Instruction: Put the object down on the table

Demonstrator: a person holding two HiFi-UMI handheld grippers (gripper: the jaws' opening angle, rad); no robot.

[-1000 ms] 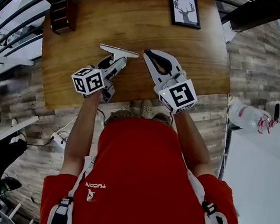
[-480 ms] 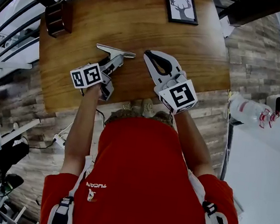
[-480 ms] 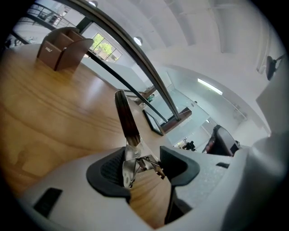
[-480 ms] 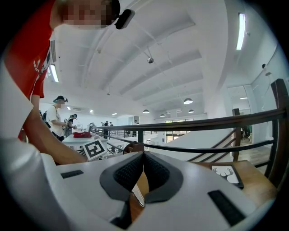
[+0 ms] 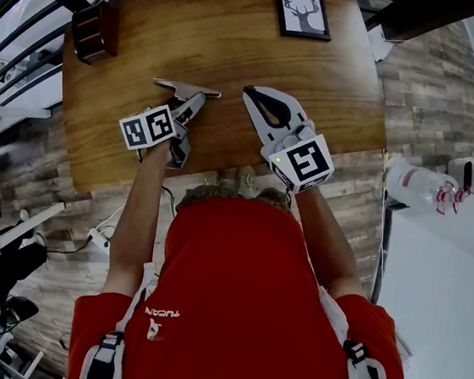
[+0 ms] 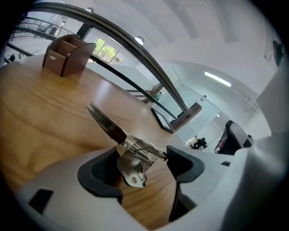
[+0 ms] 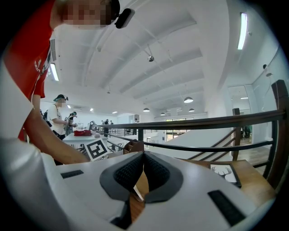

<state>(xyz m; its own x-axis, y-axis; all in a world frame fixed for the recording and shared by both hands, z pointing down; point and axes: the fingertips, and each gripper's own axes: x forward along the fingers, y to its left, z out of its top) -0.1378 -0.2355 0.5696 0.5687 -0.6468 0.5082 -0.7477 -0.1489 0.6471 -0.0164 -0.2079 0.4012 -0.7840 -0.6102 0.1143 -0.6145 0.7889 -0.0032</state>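
The left tool (image 5: 187, 104) is just spreading its jaws off the corkscrew (image 5: 185, 90) lying on the table (image 5: 237, 47), so retreating straight back avoids snagging it, while the right tool (image 5: 253, 96) is hovering pressed together, empty.

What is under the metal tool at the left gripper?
Only bare wooden table. The left gripper's jaws have just been opening, the metal tool between them; its underside contact is hidden.

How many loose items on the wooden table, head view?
3. Framed deer picture at the far edge; brown holder at the far left corner; metal tool mid-table, between the left claw's jaws, which have just been opening. Smaller items could be hidden.
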